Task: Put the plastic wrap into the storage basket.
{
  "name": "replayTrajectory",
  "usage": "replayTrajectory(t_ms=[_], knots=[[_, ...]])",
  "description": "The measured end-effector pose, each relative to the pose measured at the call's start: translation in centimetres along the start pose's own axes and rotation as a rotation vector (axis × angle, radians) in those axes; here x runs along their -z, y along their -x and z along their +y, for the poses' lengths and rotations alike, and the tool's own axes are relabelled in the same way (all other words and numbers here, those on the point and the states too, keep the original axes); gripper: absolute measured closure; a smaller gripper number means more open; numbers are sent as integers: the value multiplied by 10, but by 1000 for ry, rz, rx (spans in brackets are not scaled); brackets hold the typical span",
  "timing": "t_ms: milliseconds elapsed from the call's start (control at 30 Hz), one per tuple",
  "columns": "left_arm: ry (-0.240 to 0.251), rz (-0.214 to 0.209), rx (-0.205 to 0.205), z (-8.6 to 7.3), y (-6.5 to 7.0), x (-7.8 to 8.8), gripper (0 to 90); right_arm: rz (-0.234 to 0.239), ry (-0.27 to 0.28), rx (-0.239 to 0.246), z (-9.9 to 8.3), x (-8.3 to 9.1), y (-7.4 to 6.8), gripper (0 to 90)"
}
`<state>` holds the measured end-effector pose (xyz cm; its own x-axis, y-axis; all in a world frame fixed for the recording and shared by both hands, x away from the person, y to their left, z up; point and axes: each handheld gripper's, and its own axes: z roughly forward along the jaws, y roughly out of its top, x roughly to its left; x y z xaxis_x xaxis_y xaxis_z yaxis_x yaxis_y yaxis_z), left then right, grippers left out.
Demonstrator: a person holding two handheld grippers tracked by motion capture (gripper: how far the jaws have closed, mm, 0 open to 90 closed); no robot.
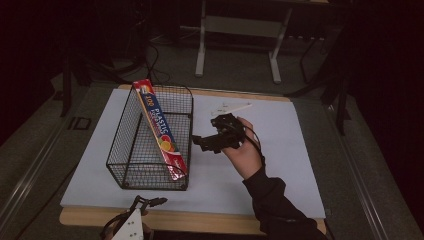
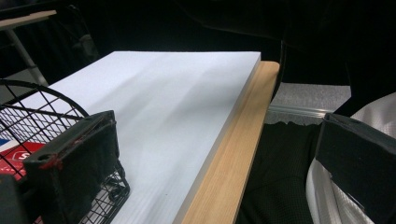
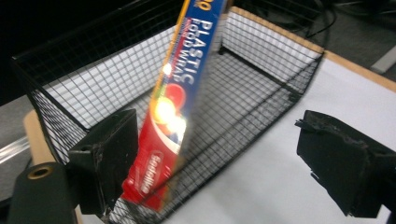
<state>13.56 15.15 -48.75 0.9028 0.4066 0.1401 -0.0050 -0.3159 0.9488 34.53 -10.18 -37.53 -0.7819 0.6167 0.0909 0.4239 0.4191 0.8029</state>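
A black wire basket (image 1: 150, 145) stands on the left half of the white board (image 1: 280, 165) that covers the desk (image 1: 165, 220); a long red-and-blue box of plastic food wrap (image 1: 161, 131) leans inside it, low end in the near right corner, high end propped on the far rim; the right tongs (image 1: 200, 142) hang just off the basket's right wall, held in a hand (image 1: 245, 150) with a dark sleeve, jaws spread wide and gripping nothing; in the right gripper view the box sits beyond the left jaw with the mesh between them; right of the hand the board lies bare out to its edge; a pale flat item (image 1: 231, 108), too small to name, lies near the far edge; the left tongs (image 1: 150, 202) sit low at the near wooden lip by the basket's near corner, jaws apart and empty; the left gripper view shows open white board running alongside that lip
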Motion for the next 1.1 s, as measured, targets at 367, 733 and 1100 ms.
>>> replayTrajectory(t_ms=[367,733,1100], knots=[[-4,6,1,0,0,0,0,-59,24,7,-49,34,25,132],[-13,6,-3,0,0,-2,0,-115,20,-19,-110,61,45,132],[-13,4,-4,0,0,-2,0,-211,21,-77,-148,79,53,137]])
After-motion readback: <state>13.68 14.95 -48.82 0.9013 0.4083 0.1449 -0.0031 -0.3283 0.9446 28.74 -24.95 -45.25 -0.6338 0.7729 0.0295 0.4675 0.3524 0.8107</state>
